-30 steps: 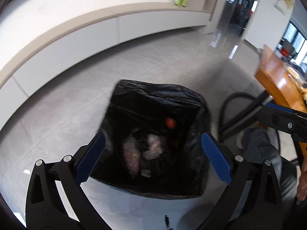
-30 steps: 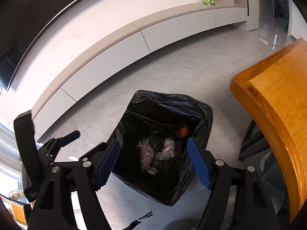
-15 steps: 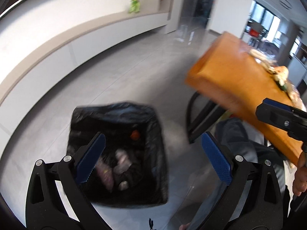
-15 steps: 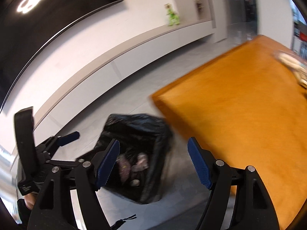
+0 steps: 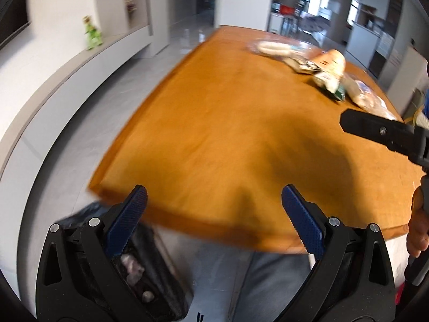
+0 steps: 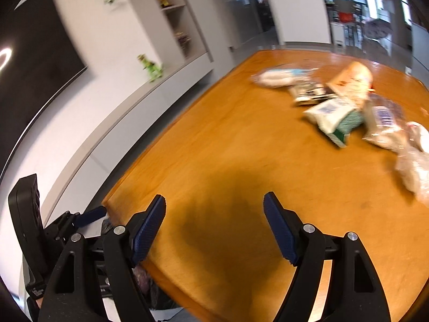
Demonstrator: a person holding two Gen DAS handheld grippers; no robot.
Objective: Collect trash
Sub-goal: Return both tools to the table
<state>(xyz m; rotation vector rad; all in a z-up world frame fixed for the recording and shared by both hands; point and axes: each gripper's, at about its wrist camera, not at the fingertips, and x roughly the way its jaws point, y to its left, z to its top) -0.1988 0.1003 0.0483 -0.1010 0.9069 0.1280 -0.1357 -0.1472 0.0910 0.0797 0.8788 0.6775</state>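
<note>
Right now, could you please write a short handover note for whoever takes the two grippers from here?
Left gripper: open, empty, above the near corner of the wooden table.
Right gripper: jaws opening, nothing between them, also above the table.
Black bin bag: on the floor beside the table's near corner, some wrappers already inside.
Left to do: the pile of wrappers and bags on the far right of the table has not been picked up.
</note>
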